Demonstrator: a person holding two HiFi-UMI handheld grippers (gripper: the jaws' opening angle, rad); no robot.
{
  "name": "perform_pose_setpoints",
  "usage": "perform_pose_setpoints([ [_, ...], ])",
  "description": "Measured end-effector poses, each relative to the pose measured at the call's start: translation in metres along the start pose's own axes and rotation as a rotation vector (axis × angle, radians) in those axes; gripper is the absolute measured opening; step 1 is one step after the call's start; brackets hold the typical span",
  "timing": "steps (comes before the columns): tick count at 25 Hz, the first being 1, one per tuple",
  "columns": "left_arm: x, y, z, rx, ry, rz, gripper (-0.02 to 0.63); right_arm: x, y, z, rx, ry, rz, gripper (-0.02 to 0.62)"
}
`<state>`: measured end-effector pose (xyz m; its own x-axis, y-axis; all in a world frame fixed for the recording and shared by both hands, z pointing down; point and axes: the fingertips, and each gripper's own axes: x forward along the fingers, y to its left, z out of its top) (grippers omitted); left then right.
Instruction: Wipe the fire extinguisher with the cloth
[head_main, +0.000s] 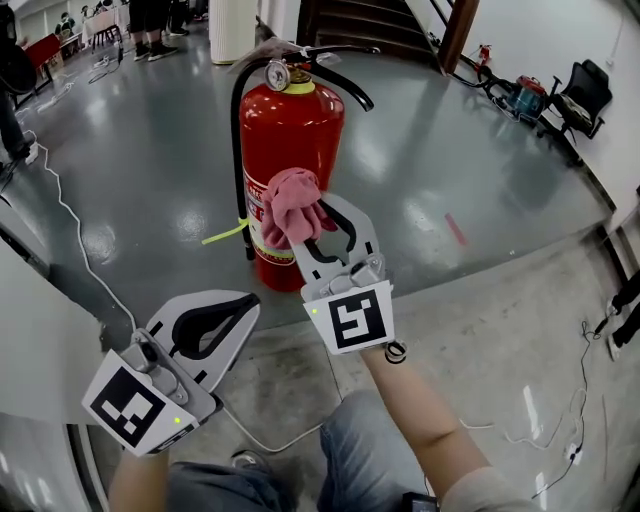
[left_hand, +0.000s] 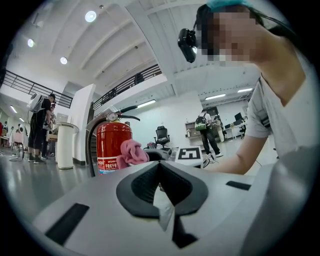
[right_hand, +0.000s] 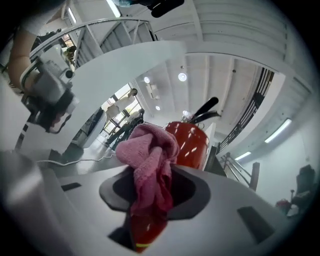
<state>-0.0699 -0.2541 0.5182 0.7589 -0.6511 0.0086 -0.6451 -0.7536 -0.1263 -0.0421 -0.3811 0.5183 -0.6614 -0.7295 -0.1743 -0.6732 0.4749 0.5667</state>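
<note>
- The grey two-jaw left gripper sits nearest, low and to the left, with its black-padded jaws pressed together on nothing.
- Ahead and to its right, the matching grey right gripper pinches a crumpled pink terry cloth between its jaws. The cloth bunches out above the tips.
- The cloth lies against the front of the red steel fire extinguisher, over its white label band, about halfway up the cylinder.
- The extinguisher stands upright on the glossy grey floor, with a black hose curving down its left side and a round pressure gauge at the top.
- Far right, a black office chair stands by the wall.
</note>
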Motion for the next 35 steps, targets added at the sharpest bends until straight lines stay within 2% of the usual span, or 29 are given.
perform_pose_setpoints([
  [4,0.0,0.003,-0.005,-0.022,0.018,0.006,0.008,-0.01,0.035,-0.052,0.011,0.099,0.036,0.137],
  [8,0.002,0.005,0.0,0.005,-0.017,0.015,0.009,-0.019,0.067,-0.1,0.036,0.197,0.087,0.137],
  [13,0.005,0.0,-0.003,0.016,-0.011,0.004,0.008,-0.023,0.079,-0.118,0.061,0.258,0.117,0.138],
  [17,0.006,-0.006,-0.001,0.02,-0.013,-0.005,0.009,-0.02,0.065,-0.101,0.075,0.264,0.123,0.138],
  [26,0.005,-0.011,0.01,0.033,-0.014,-0.006,0.008,0.007,-0.036,0.033,0.064,-0.003,0.007,0.141],
  [29,0.006,-0.012,0.017,0.046,-0.028,-0.003,0.009,0.009,-0.062,0.062,0.041,-0.055,-0.046,0.141],
  [32,0.005,-0.011,0.022,0.052,-0.045,0.003,0.009,0.008,-0.058,0.057,0.037,-0.066,-0.053,0.141],
  [35,0.004,-0.012,0.019,0.055,-0.036,0.005,0.008,0.002,-0.034,0.025,-0.003,-0.016,-0.036,0.14],
])
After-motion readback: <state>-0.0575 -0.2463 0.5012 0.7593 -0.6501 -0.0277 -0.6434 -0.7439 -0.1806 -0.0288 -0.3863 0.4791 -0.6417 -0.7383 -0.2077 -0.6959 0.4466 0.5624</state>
